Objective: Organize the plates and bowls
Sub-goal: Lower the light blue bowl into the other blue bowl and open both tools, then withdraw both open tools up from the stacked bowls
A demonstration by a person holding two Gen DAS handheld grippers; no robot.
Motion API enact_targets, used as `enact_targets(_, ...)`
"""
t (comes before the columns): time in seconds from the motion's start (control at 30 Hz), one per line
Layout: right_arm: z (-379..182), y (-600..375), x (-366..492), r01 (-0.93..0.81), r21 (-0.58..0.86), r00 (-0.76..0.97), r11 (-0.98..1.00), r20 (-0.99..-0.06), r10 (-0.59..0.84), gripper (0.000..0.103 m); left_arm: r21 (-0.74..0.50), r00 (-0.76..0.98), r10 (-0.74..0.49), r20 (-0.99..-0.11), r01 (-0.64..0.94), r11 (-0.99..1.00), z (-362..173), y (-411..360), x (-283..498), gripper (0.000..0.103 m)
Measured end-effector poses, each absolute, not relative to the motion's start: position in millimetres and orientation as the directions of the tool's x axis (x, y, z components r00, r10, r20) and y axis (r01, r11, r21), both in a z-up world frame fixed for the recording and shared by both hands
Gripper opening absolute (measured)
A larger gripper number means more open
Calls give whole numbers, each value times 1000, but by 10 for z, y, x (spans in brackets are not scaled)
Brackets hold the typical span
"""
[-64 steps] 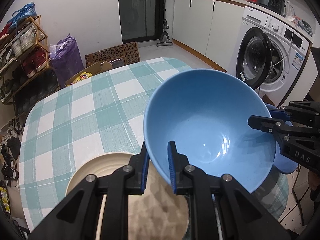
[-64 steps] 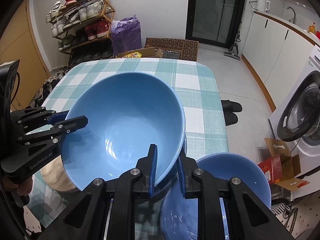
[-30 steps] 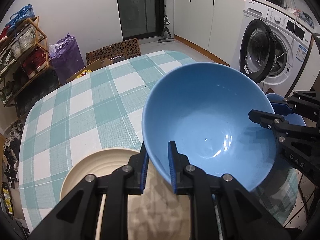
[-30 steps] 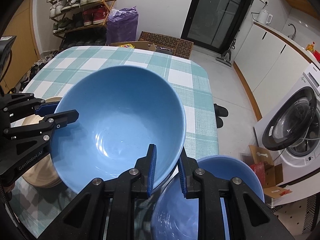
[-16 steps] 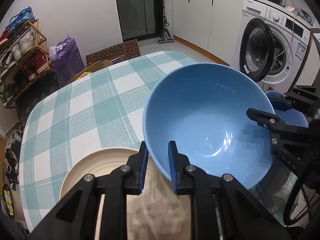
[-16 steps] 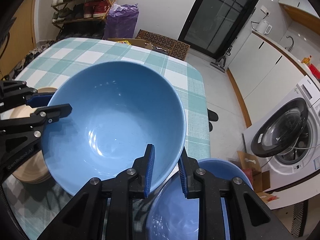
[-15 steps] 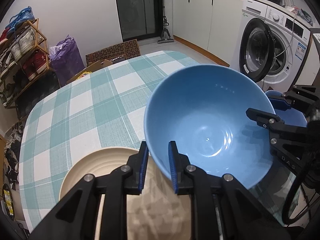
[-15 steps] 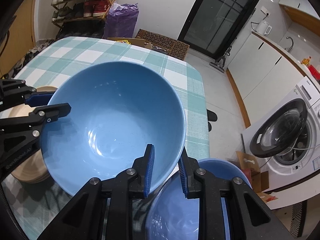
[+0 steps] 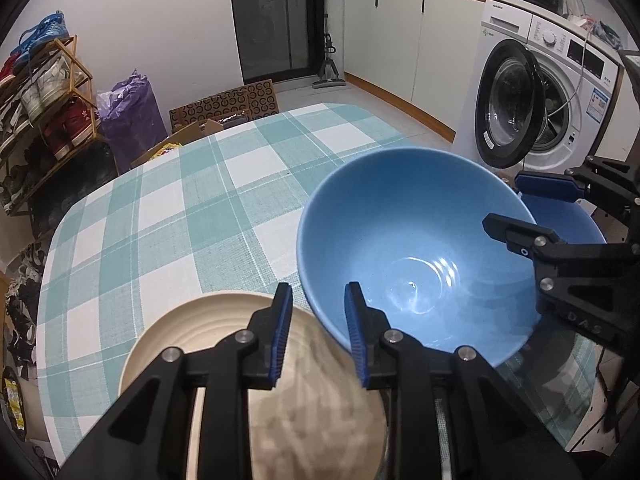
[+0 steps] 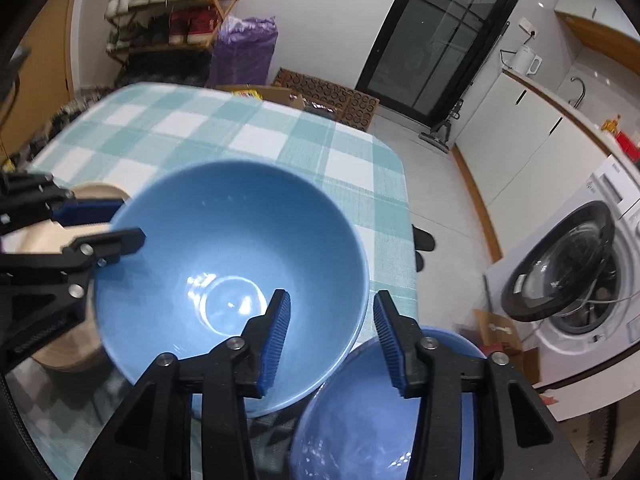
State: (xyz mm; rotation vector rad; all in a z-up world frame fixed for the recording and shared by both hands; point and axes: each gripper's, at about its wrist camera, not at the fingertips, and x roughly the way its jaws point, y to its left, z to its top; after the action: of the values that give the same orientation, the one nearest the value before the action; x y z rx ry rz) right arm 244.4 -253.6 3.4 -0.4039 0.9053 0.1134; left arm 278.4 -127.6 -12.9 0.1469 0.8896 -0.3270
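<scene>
A large blue bowl [image 9: 416, 256] sits between my two grippers on the checked table; it also shows in the right wrist view [image 10: 228, 280]. My left gripper [image 9: 316, 336] is open, its fingers straddling the bowl's near rim without pressing it. My right gripper [image 10: 330, 336] is open, fingers either side of the bowl's opposite rim. A beige plate [image 9: 192, 344] lies under the left gripper, beside the bowl. A second blue bowl [image 10: 372, 420] lies below the right gripper, next to the first.
The table [image 9: 168, 208] has a teal and white checked cloth. A washing machine [image 9: 532, 108] with its door open stands to the right. A shoe rack [image 9: 36, 92], a purple bag [image 9: 128, 116] and cardboard boxes [image 9: 224, 108] stand beyond the table's far edge.
Both grippers have opened and let go of the blue bowl's rim. The bowl has come down level onto the table, and the right gripper has pulled back a little.
</scene>
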Motion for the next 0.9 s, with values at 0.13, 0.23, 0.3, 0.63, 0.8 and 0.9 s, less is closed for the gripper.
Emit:
enact_targets(0.13,168,-2624,2415,-256,-222,630,941,-777,-12,71,-39,590,-235,-773,325,945,-68,-1193,2753,46)
enact_targets(0.23,264,-2698,2367,-258,-151,639,954,-768,52,80,-77,584,-264,-768,325,943,-12,-1140,2714,52)
enact_targets(0.3,310,-2738,2344,-267,-106,628,958,-773,89,84,-86,584,-267,-766,319,944,26,-1121,2682,53)
enact_targets(0.63,571,-2931,2157,-253,11,626,967,-761,172,102,-156,621,-313,-718,294,943,228,-1036,2462,102)
enact_targets(0.8,687,-3065,2009,-248,-1,640,969,-751,163,102,-164,628,-313,-712,284,945,267,-1063,2369,103)
enact_targets(0.9,741,-3166,1898,-232,-21,650,972,-747,139,102,-164,635,-311,-708,280,946,290,-1109,2303,103)
